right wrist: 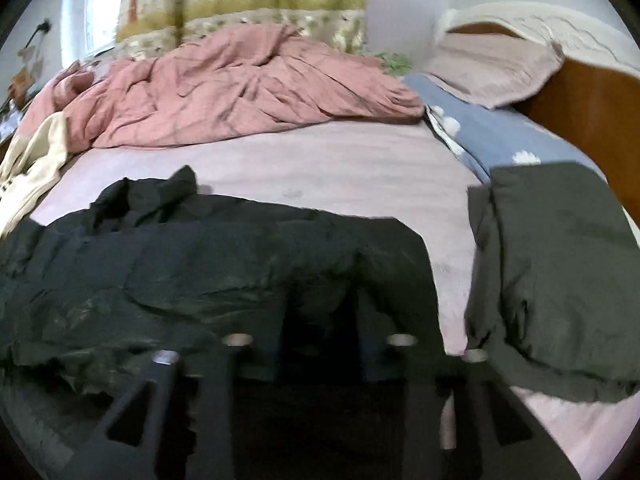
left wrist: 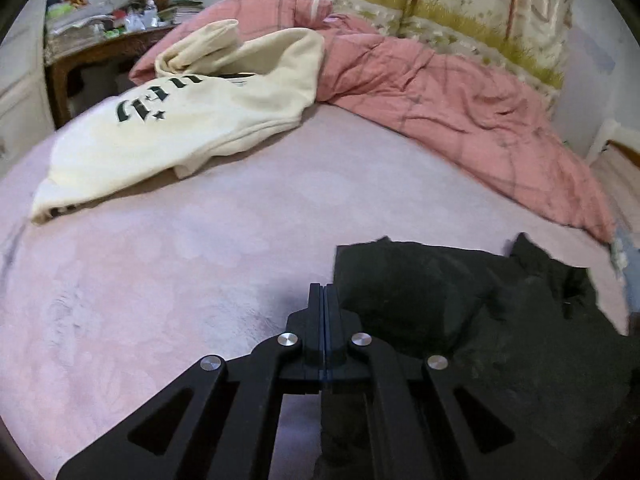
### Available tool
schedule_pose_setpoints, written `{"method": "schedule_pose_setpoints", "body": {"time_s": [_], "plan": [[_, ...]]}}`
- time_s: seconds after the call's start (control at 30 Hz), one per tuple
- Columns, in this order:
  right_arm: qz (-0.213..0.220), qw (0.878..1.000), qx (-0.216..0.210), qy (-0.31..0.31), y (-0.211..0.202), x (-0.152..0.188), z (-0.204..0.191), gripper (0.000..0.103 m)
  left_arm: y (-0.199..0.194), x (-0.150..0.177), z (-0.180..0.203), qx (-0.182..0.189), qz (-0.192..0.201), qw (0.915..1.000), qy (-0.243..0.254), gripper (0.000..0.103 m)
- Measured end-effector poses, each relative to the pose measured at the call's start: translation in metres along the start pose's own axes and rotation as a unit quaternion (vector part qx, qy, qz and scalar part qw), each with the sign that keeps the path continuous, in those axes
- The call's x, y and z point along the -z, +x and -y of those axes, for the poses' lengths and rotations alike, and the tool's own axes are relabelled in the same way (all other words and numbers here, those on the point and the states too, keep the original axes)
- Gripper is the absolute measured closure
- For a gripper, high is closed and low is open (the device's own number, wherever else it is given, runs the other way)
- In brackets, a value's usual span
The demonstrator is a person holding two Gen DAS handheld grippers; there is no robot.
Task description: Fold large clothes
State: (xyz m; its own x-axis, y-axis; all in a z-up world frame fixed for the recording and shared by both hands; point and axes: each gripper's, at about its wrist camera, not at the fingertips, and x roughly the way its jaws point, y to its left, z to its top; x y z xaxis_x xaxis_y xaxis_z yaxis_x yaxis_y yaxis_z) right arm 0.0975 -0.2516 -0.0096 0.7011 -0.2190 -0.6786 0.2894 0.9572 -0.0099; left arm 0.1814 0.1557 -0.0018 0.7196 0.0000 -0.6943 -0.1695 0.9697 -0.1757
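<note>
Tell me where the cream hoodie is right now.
The cream hoodie lies upper left in the left wrist view, on the pink sheet, its far end against the rumpled pink quilt, well apart from the black garment.

Black garment rumpled across pink sheet, blurred right claw over it, grey garment alongside.

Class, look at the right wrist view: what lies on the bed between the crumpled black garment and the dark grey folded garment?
Only a bare strip of pink bedsheet separates the black garment from the dark grey folded garment, seen in the right wrist view.
</note>
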Motion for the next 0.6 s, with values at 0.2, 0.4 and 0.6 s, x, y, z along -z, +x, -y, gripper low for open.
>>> {"method": "schedule_pose_setpoints", "body": {"time_s": [0.2,0.4,0.6], "plan": [[0.047,0.992,-0.108,0.042,-0.042,0.005,0.024,0.044,-0.048,0.016,0.024,0.101,0.011,0.9913,0.083,0.062],[0.010,0.989,-0.138,-0.056,-0.037,0.015,-0.010,0.095,-0.015,0.034,0.048,0.059,-0.061,0.9867,0.139,0.065],[-0.099,0.985,-0.125,-0.059,-0.002,0.029,-0.017,0.095,0.001,0.050,0.059,0.023,-0.092,0.9811,0.169,0.057]]}}
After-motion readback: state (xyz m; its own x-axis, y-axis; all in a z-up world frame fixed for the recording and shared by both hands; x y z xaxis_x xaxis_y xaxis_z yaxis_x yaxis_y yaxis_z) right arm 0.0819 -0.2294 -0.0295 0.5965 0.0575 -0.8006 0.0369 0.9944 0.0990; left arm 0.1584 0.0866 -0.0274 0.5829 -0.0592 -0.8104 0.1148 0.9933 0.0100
